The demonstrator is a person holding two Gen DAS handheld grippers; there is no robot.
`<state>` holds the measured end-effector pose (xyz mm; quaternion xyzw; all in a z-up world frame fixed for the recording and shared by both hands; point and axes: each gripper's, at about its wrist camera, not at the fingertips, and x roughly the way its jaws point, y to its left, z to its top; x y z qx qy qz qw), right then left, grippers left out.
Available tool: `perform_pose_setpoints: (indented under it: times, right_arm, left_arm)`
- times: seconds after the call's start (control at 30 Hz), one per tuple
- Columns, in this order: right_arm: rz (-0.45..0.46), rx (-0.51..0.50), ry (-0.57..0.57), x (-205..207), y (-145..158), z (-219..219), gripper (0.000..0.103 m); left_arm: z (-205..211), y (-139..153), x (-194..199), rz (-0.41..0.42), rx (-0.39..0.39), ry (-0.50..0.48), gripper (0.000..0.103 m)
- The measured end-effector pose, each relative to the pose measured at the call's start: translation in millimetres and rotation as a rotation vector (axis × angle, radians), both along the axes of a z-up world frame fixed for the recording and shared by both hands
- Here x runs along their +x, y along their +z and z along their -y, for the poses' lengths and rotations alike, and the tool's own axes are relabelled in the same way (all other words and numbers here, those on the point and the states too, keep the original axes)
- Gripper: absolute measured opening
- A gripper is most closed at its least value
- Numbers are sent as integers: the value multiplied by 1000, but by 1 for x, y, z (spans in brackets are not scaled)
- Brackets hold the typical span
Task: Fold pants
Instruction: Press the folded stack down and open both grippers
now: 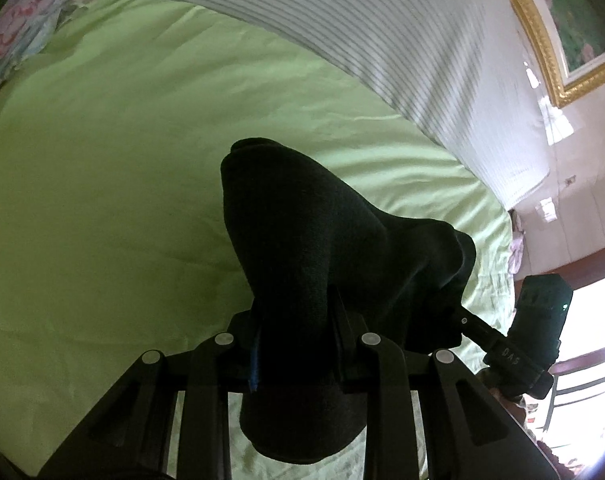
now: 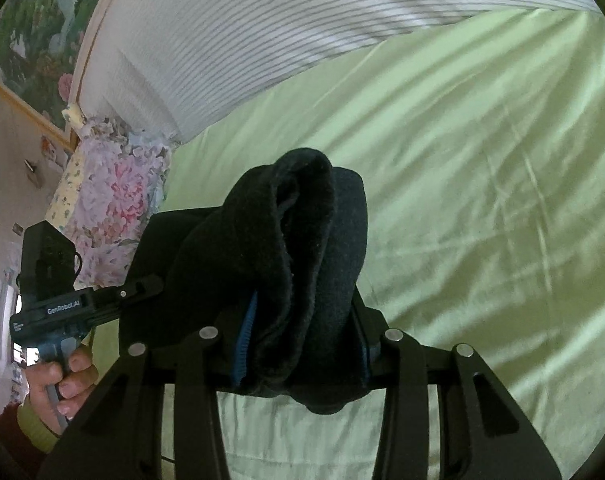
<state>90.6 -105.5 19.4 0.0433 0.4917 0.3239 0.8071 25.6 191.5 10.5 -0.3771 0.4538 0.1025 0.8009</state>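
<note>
The black pants (image 1: 302, 220) hang bunched above the green sheet, lifted off it between both grippers. My left gripper (image 1: 296, 312) is shut on one thick fold, with the cloth spilling over and below its fingers. In the right wrist view my right gripper (image 2: 302, 320) is shut on a rolled wad of the pants (image 2: 302, 220), and a blue pad (image 2: 244, 328) shows beside the cloth. Each gripper appears in the other's view: the right gripper (image 1: 450, 320) at the pants' right edge, the left gripper (image 2: 150, 286) at their left edge, held by a hand (image 2: 62, 384).
A green sheet (image 1: 102, 180) covers the bed beneath. White striped bedding (image 1: 382, 40) lies along the far side, with floral pillows (image 2: 110, 208) beside it. A gold-framed painting (image 1: 562, 40) hangs on the wall, and a bright window (image 1: 594, 320) is at the right.
</note>
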Motion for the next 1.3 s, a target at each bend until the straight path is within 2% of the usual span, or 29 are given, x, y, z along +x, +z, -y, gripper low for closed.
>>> perform_pose_setpoints:
  times: [0.33,0.47,0.6,0.7,1.03,1.3]
  right_arm:
    - [-30,-41,21,16,-20,-10,44]
    - [-29,-68,13,22,-25,-7,54]
    - [-14,-93,9,26,-29,-4,64]
    - [-12,-95,3,27,-31,-2,67]
    - [25,-140,6,19,-21,-2,70]
    - [61,-162,25,4,-15,-5,76]
  left_arm:
    - [-9,-23,2,-40,-2,4,27]
    - [-13,-30,2,-53,-12,17,36]
    - [-16,-33,-2,-67,-10,38,52]
    - [-16,-34,-4,-79,7,40,59]
    - [-4,-30,-6,-130,81,28,73]
    - [10,-23,-14,-155,158,32,79]
